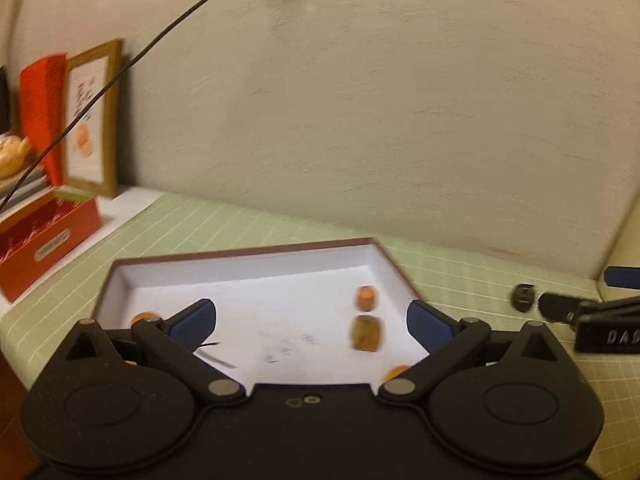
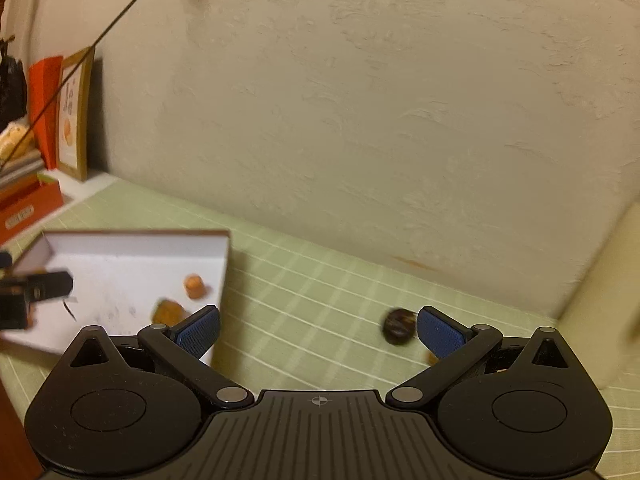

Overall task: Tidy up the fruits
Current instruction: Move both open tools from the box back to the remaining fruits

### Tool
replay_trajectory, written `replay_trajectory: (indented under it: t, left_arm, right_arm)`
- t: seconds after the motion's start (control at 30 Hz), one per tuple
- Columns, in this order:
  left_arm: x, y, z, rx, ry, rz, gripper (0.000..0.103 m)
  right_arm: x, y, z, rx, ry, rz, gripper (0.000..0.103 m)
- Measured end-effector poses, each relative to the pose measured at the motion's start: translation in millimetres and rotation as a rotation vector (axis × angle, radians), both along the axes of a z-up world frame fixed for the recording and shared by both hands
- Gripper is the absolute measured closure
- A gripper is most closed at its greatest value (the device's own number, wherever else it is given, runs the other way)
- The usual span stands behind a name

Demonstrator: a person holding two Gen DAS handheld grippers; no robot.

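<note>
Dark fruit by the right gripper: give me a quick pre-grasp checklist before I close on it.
1. Right gripper open: ok, fingers spread wide.
2. Dark fruit between the fingers: not ok, it sits close to the right-hand blue pad, off centre.
3. Fruit resting on the green mat: ok.
4. White box has free floor: ok.
5. Left gripper open and holding nothing: ok, above the box.
6. Image sharpness: not ok, motion blur.
</note>
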State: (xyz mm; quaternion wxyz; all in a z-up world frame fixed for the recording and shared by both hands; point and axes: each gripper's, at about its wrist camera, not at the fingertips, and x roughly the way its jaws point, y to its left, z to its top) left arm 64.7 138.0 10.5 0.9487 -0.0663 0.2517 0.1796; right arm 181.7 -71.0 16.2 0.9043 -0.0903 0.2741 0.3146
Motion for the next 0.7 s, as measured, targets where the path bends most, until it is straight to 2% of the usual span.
replay_trajectory:
  t: [0.1, 0.43, 0.7]
  left_arm:
    - [5, -17, 1, 0.025, -0.003, -0.035, 0.007]
    - [17, -58, -1, 0.038, -0.002, -0.122, 0.007]
    - [26, -84, -3, 0.049, -0.003, -0.159, 0.007]
  right_arm:
    - [-3, -18, 1, -0.02, -0.01, -0.016, 0.0]
    - [-3, -71, 2, -0.023, 0.0, -0.093, 0.0]
    - [-2, -108, 3, -0.026, 0.009, -0.14, 0.0]
